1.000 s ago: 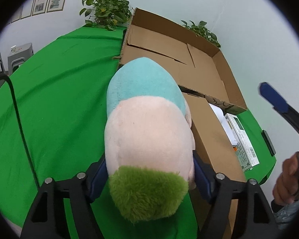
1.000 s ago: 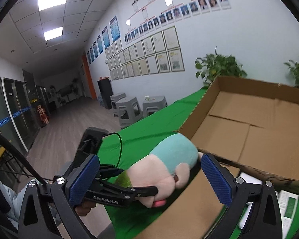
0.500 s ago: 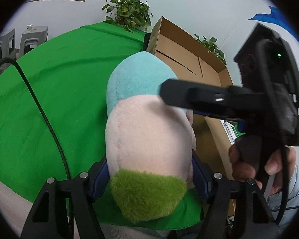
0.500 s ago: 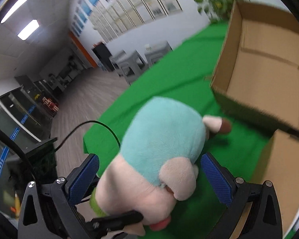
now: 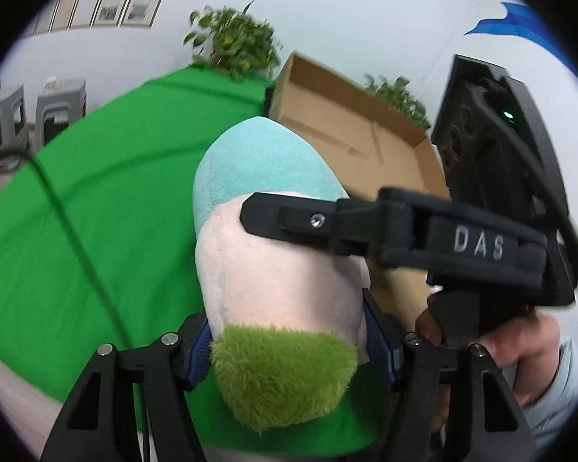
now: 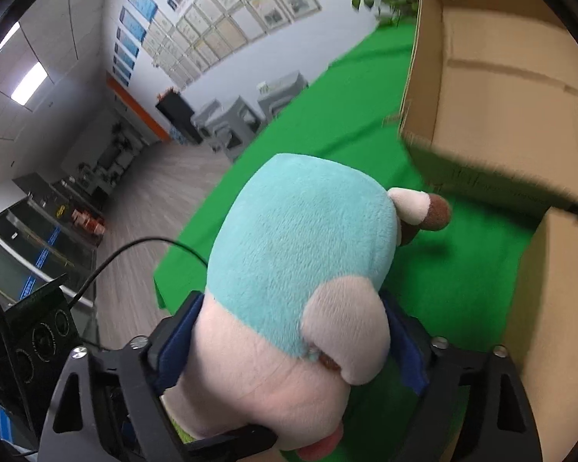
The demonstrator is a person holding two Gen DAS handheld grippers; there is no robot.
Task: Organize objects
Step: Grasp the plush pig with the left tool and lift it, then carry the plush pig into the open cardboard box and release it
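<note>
Left gripper [image 5: 285,342] clamping plush toy [image 5: 273,269]; right gripper [image 6: 289,346] pinching same toy, crosswise. Am risking tug-of-war, toy slipping short of cardboard box [image 6: 501,88] ahead.

Green-covered desk [image 5: 77,200] fills left of frame. Potted plant [image 5: 235,48] top centre by the wall, second plant [image 5: 399,94] right of it. Grey stools [image 5: 59,106] far left. Framed papers [image 6: 246,19] on wall, upper centre. Black cable [image 6: 142,248] at left.

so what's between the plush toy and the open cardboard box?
Right wrist view: only bare green tablecloth between the teal-and-pink plush toy and the open cardboard box.
</note>
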